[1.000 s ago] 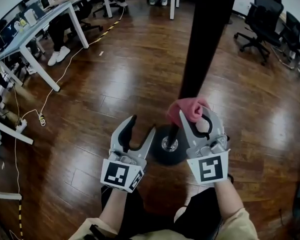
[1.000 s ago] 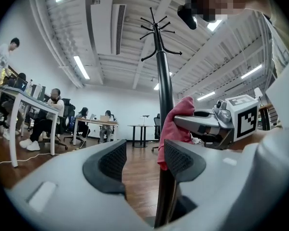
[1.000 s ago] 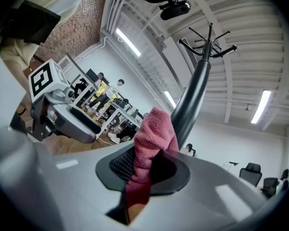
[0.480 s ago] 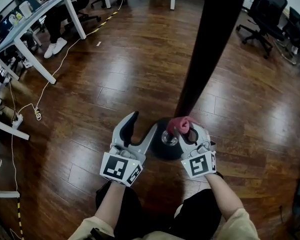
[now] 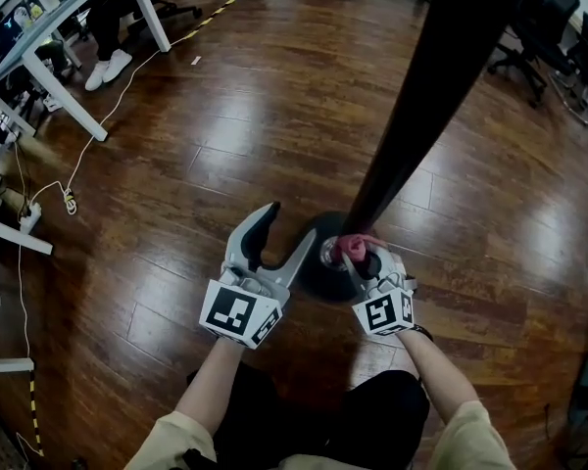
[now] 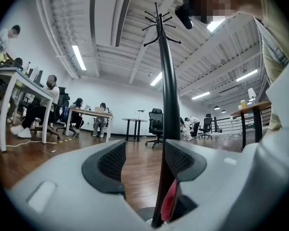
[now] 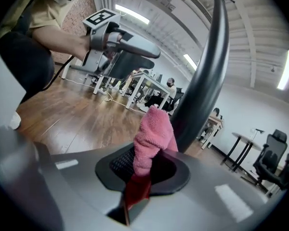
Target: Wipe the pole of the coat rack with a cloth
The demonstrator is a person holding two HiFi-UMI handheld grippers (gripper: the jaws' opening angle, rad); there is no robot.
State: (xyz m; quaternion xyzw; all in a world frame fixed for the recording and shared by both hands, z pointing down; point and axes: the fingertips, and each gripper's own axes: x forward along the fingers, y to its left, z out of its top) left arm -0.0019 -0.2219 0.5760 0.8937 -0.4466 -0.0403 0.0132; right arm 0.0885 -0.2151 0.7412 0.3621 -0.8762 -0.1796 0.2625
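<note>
One wooden floor (image 5: 176, 164) fills most of the head view. From the lower middle a thick black pole (image 5: 441, 76) of the coat rack rises toward the upper right of the frame. A white desk (image 5: 69, 18) stands at the upper left, with a cable (image 5: 88, 155) trailing across the boards below it, and office chairs (image 5: 559, 27) sit at the upper right. The pole stands on a round dark base (image 5: 314, 272) at lower centre.

The left gripper (image 5: 287, 225) sits just left of that base. Its jaws are wide apart and hold nothing. In the left gripper view the pole (image 6: 168, 95) shows beyond the gap between them, with hooks at its top in the upper middle.

The right gripper (image 5: 367, 262) sits just right of the base, low by the foot of the pole. Its jaws are clamped on a pink cloth (image 5: 353, 246). In the right gripper view the cloth (image 7: 151, 138) sticks up from between the pads at centre and lies against the pole (image 7: 207, 76).
</note>
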